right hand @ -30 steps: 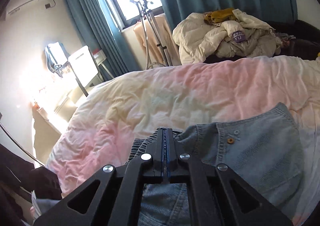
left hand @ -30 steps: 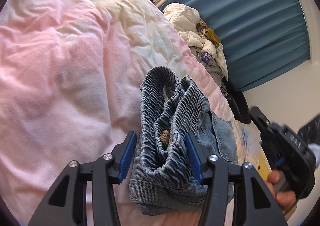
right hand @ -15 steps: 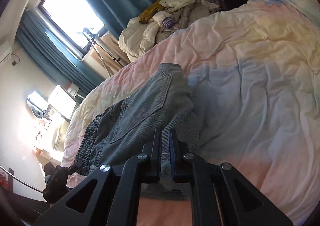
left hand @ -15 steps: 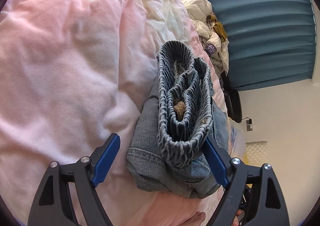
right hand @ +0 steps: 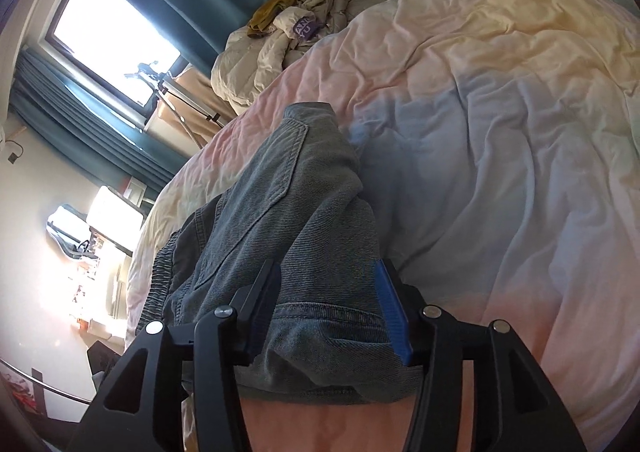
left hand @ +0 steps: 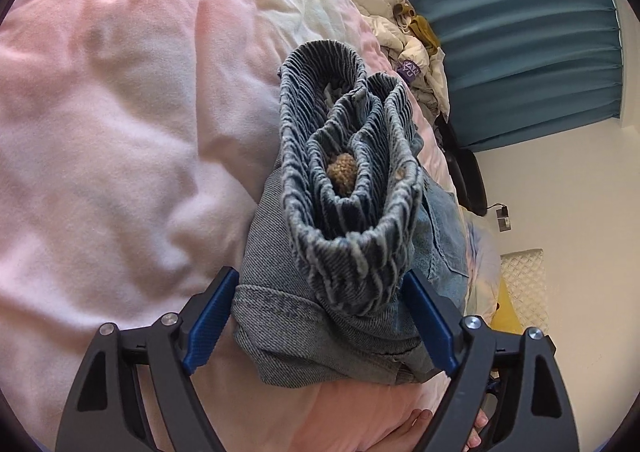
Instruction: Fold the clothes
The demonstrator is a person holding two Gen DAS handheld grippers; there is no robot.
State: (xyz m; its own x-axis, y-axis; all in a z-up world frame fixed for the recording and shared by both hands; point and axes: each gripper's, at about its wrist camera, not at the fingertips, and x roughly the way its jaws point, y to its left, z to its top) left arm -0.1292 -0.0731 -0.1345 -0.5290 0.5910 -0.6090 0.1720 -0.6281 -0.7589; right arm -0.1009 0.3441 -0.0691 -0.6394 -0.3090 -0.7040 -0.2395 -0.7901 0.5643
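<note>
The folded jeans lie on the bed, close to its near edge, a compact denim bundle with the elastic waistband bunched on top at one end. The left gripper stands wide, its blue pads either side of that waistband end; the left pad looks just clear of the cloth, while the right one lies close against it, and whether it touches I cannot tell. It does not appear to be clamping. The right gripper straddles the other, plain hem end, and its jaws are opening, with the denim between them and no longer pinched.

The bundle's long axis runs from one gripper to the other along the near edge of the bed, so each hand sits at its own end, pointing down and in. Both are equally near. In my judgement the fold is finished and this is the letting-go; a pile of unfolded clothes waits at the far edge
</note>
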